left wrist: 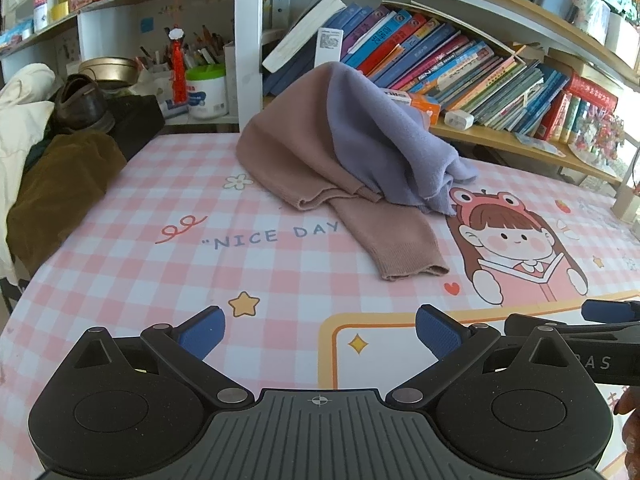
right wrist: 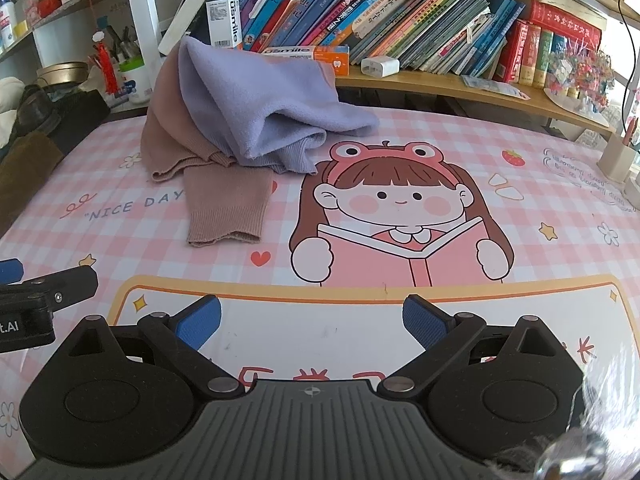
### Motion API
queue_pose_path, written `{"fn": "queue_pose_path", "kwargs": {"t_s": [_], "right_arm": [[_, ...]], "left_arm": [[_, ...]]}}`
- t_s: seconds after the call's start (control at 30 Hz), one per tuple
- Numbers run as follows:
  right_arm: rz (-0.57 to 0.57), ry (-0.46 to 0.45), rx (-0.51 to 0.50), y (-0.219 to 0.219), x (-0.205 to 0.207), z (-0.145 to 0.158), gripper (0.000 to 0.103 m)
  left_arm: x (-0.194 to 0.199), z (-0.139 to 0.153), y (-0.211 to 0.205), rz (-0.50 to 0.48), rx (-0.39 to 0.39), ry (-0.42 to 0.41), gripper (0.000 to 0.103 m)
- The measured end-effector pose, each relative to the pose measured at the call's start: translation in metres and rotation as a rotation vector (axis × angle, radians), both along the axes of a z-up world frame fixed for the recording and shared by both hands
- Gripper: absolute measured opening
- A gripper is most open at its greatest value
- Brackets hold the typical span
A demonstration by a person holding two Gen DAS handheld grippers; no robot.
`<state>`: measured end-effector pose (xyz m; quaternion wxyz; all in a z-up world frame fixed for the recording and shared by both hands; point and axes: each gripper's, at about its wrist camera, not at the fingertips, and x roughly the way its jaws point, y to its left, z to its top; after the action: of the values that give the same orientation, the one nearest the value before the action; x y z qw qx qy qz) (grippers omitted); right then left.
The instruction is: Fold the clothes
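A dusty-pink knit sweater lies heaped at the far side of the pink checked table mat, one sleeve stretched toward me. A lilac garment is draped over it. The right wrist view shows the same pile: pink sweater, its sleeve, lilac garment. My left gripper hovers open over the near part of the mat, well short of the clothes. My right gripper is open too, beside the left, nothing between its blue pads.
A shelf of leaning books runs behind the pile. Brown and cream clothes and a shoe are heaped at the left edge. A white charger and a toothpaste box sit on the shelf. A beige pen holder stands at right.
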<state>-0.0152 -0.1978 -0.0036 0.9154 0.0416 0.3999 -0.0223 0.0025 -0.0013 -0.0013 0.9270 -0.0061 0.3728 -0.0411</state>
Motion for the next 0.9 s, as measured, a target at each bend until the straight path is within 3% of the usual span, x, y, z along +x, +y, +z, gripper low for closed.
{"fn": "queue_pose_path", "kwargs": {"t_s": [0.9], "right_arm": [[0.0,0.002,0.006,-0.0019,0.0017,-0.0003,0.098]], "left_arm": [[0.0021,0.001,-0.0019,0.014,0.013,0.013,0.103]]}}
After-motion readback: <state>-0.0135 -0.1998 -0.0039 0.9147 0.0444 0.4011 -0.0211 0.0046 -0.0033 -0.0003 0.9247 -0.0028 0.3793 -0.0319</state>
